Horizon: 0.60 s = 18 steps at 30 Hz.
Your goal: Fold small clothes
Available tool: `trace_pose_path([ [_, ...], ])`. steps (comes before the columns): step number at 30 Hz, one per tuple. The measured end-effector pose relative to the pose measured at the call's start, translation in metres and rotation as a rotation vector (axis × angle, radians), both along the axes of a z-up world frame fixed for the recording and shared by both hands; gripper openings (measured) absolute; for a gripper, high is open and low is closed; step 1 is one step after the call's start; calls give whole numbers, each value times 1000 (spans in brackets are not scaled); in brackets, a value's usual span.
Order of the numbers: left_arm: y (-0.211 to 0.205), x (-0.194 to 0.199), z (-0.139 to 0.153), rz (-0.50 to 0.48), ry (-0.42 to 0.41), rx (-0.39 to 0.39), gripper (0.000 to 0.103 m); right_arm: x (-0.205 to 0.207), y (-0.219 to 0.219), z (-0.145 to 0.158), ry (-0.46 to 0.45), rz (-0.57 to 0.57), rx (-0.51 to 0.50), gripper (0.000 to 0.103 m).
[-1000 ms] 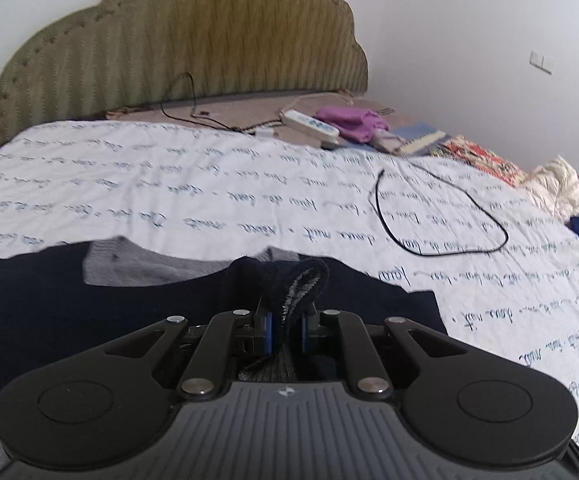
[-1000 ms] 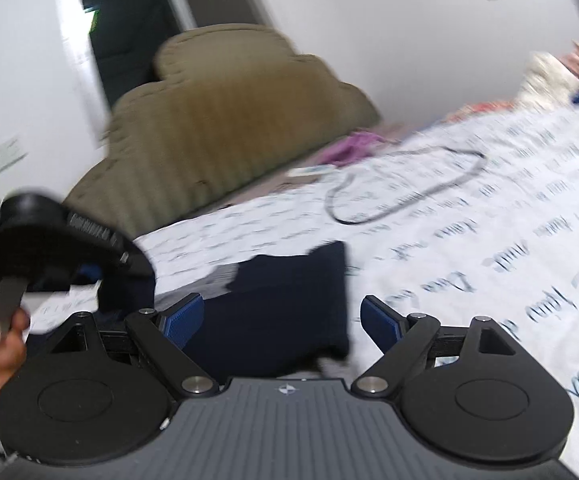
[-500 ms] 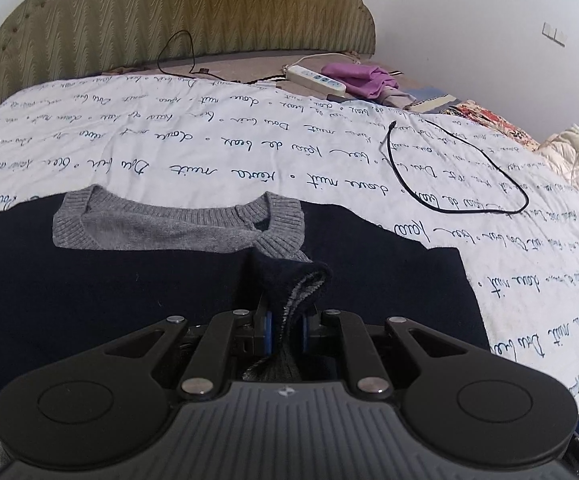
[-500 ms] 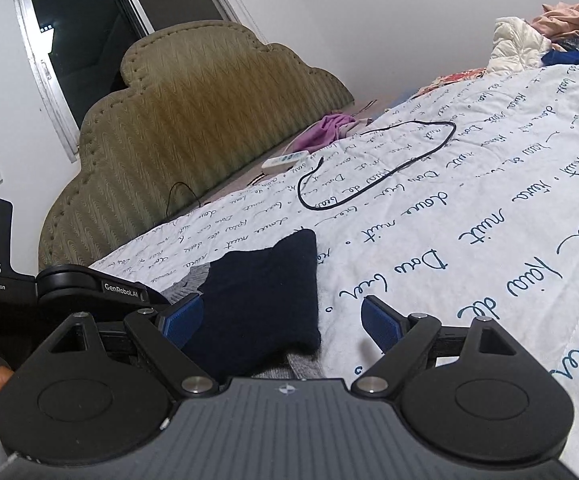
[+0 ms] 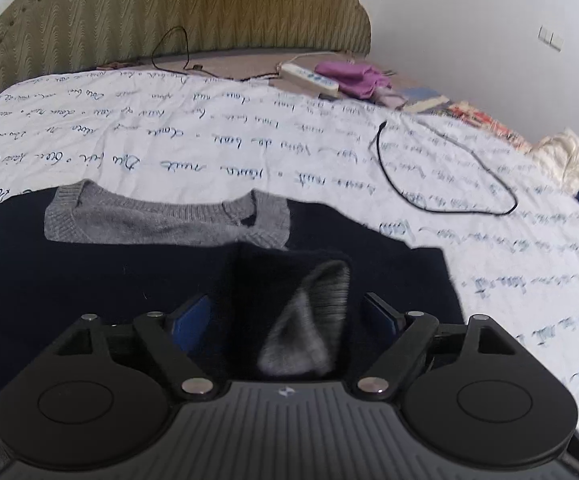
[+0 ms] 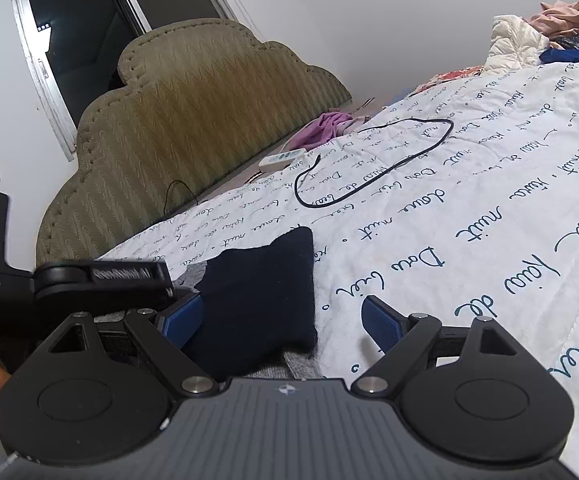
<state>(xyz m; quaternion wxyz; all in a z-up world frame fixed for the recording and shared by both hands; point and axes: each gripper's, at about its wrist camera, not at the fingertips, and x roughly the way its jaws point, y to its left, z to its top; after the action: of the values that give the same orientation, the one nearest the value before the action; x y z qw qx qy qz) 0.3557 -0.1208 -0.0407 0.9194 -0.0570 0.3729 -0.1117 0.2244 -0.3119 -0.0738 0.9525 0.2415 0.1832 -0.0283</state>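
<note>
I am at a wide bed [image 5: 249,152] covered by a white quilted spread printed with rows of blue handwriting, slightly creased. Behind it stands a padded olive headboard [image 5: 169,8] with a scalloped top and stud trim, against plain white walls; my right view shows a dark window [image 6: 81,52] beside it. A small knitted sweater [image 5: 109,272], dark navy with a ribbed grey neckband, lies flat on the near part of the bed. One corner is turned up, showing its fuzzy grey inside, and stands between the fingers of my left gripper [image 5: 289,312]. Its jaws have just been opening and now stand wide, the blue pads clear of the cloth. My right gripper [image 6: 281,320] is also spread wide, empty, over the sweater's right edge, where navy knit meets bare spread. To the right the spread lies open up to a thin black cable [image 5: 441,176] looped on it. Beyond that, a white power strip [image 5: 309,78] and a purple cloth [image 5: 349,76] sit near the headboard, and heaped clothes [image 6: 529,36] line the far right edge.
</note>
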Motion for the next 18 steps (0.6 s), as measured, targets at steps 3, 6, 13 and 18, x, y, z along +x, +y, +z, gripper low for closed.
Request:
trace_pose_path([
  [3,14,-5,14,-4,-9,-45,83,1,-1,-1,5,-2,1,89],
  [6,36,-17,26,40,-22,-18,83,1,-1,-2,6,-3,2,89],
  [13,95,-83,29,102,-103,164,83,0,19,10,-48,103,-88,91],
  [18,134,-100,24,170,-111,200,84,31,61,36,-45,317,-214,93],
])
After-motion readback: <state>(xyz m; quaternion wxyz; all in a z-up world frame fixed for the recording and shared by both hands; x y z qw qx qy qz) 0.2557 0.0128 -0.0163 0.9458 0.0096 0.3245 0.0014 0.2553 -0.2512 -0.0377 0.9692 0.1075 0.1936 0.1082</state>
